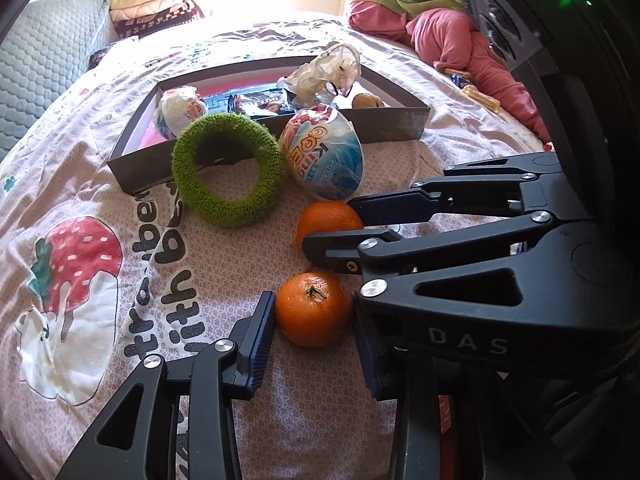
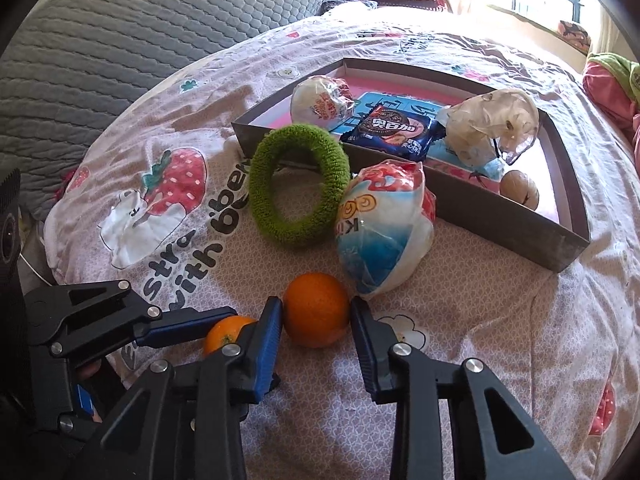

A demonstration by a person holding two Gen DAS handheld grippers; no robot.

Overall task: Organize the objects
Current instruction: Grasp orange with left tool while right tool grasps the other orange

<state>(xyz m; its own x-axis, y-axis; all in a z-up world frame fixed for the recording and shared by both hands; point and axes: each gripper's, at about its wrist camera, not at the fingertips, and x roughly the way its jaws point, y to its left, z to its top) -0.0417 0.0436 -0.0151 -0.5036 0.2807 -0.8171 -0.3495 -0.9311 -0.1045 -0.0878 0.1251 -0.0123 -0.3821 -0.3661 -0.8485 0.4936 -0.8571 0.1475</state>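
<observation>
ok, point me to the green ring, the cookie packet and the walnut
green ring (image 2: 298, 186): right wrist view, on its fuzzy lower band.
cookie packet (image 2: 394, 132): right wrist view, on the middle of the dark blue wrapper.
walnut (image 2: 520, 190): right wrist view, on the shell's visible front.

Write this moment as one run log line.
left gripper: open around stemmed orange | right gripper: open around plain orange | neither lifted
</observation>
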